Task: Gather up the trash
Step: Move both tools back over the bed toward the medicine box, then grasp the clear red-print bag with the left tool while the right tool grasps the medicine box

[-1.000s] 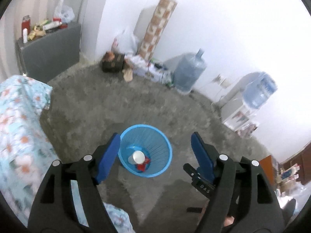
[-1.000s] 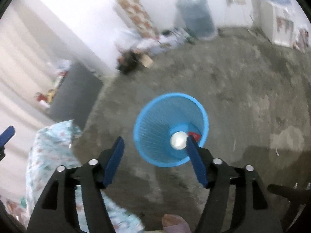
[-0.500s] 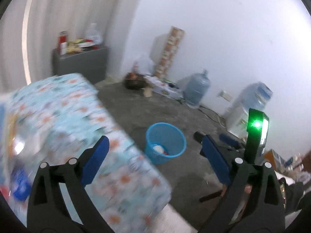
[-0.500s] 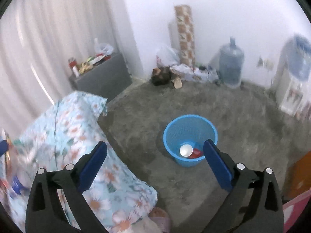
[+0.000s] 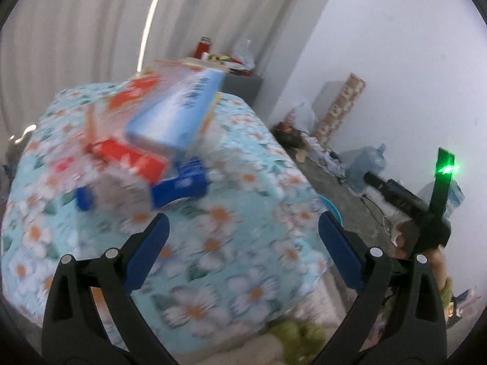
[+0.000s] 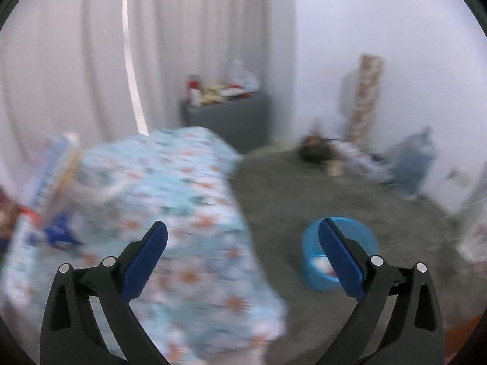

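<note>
My left hand-held gripper [image 5: 240, 240], jaws wide and empty, faces the boxes [image 5: 158, 140] heaped mid-bed [image 5: 243, 273], their long axes running away rightward, while my right hand-held gripper [image 6: 242, 243], equally open and empty, sits nearer the blue bin [image 6: 316, 273] on the floor [image 6: 289, 194].

The surface [image 5: 231, 243] wears a pale turquoise cloth printed with white, orange-centred flowers, and the trash pile [image 5: 158, 140] on it shows red, light blue and deep blue packaging. Both pairs of tongs [image 5: 242, 254] [image 6: 242, 255] are black with blue pads. On the grey floor [image 6: 304, 194] stands a bright blue basket [image 6: 313, 276], and a grey cabinet [image 6: 231, 118] sits far off before white curtains [image 6: 76, 60].
</note>
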A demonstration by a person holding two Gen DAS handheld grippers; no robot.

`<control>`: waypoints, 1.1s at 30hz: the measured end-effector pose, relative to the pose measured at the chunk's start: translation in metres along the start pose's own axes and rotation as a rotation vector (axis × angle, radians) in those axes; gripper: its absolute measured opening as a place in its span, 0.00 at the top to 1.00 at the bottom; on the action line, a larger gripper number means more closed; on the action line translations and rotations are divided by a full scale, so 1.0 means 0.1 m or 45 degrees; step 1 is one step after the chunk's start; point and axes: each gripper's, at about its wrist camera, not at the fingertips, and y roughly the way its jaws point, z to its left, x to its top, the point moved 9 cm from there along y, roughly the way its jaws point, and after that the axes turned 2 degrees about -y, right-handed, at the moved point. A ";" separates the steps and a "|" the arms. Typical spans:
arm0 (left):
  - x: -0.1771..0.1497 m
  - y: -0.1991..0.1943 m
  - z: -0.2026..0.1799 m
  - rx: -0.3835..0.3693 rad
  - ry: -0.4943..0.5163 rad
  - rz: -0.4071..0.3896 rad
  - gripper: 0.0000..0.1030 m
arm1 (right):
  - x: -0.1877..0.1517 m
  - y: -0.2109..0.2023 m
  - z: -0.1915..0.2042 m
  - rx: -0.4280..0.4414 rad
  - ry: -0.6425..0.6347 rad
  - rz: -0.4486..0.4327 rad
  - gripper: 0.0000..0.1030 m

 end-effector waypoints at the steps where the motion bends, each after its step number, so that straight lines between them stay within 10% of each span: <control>1: -0.01 -0.06 0.07 0.009 -0.003 -0.025 0.09 | 0.02 -0.01 0.03 0.031 0.021 -0.009 0.06; 13: 0.30 -0.19 0.29 0.021 0.044 -0.215 0.09 | -0.01 0.13 0.35 0.304 0.208 0.059 0.06; 23: 0.69 -0.29 0.57 0.098 0.127 -0.346 0.09 | 0.05 0.40 1.11 0.813 0.344 0.254 0.23; 33: 0.96 0.04 0.60 0.120 0.297 -0.233 0.32 | 0.05 0.92 2.17 1.147 0.403 0.534 0.39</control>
